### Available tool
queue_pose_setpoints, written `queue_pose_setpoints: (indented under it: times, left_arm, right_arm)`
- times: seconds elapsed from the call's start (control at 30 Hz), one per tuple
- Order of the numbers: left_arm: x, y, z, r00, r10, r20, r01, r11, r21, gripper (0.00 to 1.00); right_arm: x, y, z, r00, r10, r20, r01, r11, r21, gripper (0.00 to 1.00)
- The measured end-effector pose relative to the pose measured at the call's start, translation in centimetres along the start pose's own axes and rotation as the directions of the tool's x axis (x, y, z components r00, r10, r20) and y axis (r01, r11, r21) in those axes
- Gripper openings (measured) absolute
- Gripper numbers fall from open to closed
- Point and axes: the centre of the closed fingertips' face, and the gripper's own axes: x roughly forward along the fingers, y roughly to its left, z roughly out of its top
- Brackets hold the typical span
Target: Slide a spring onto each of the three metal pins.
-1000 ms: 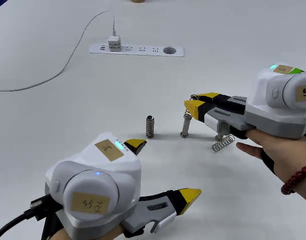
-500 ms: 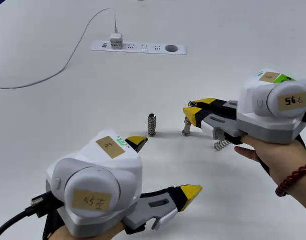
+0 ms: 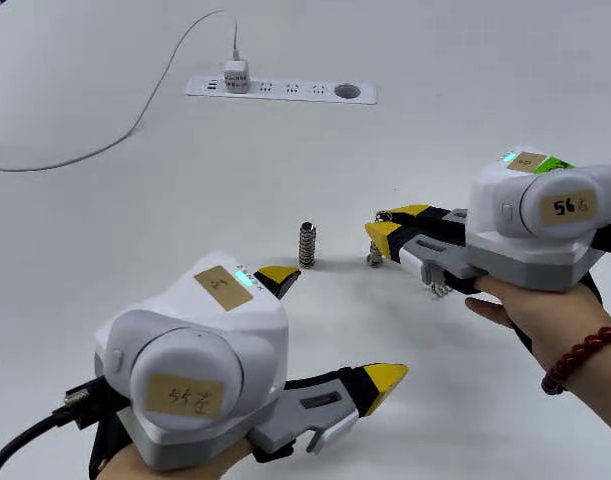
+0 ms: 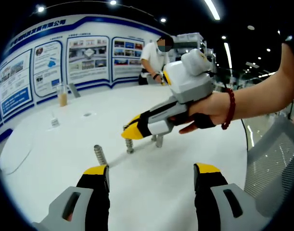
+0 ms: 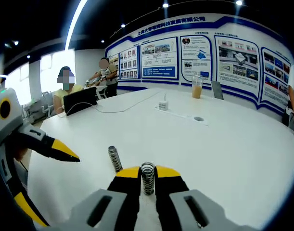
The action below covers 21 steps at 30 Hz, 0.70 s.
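Step in hand: spring 2 of 3. Right gripper [image 3: 387,224] jaws are clamped on a spring [image 5: 147,178], held upright over the middle pin [image 3: 373,260] and apparently part-way down it. Left gripper [image 4: 151,185] jaws are apart, holding nothing, low over the table [image 3: 185,200]. Next, as I judge it: press straight down along the pin, release, then fetch another spring. Count: 3 pins. First pin [image 3: 307,244] carries 1 spring and third pin [image 4: 159,141] looks bare. Springs seen for certain: 2.
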Motion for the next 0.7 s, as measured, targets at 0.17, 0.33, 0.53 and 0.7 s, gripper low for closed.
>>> queue_pose_setpoints:
  times: [0.17,0.33,0.53,0.7]
  left_arm:
    - [0.0,-0.1,0.0,1.0,-0.002,0.001,0.002,1.0,0.003,0.72]
    - [0.0,0.1,0.1,1.0,0.002,0.007,-0.002,1.0,-0.005,0.72]
    - [0.0,0.1,0.1,1.0,0.003,0.005,-0.003,1.0,-0.002,0.71]
    - [-0.1,0.2,0.1,1.0,0.005,0.005,-0.005,1.0,0.0,0.71]
  right_arm:
    - [0.1,-0.1,-0.4,0.9999,-0.001,-0.011,0.001,1.0,-0.001,0.12]
    - [0.4,-0.2,-1.0,0.9996,-0.003,-0.03,0.003,1.0,-0.008,0.12]
    - [0.4,-0.2,-1.3,0.9991,-0.005,-0.041,0.004,1.0,-0.002,0.12]
    - [0.5,-0.2,-1.5,0.9989,-0.008,-0.045,0.008,1.0,0.003,0.12]
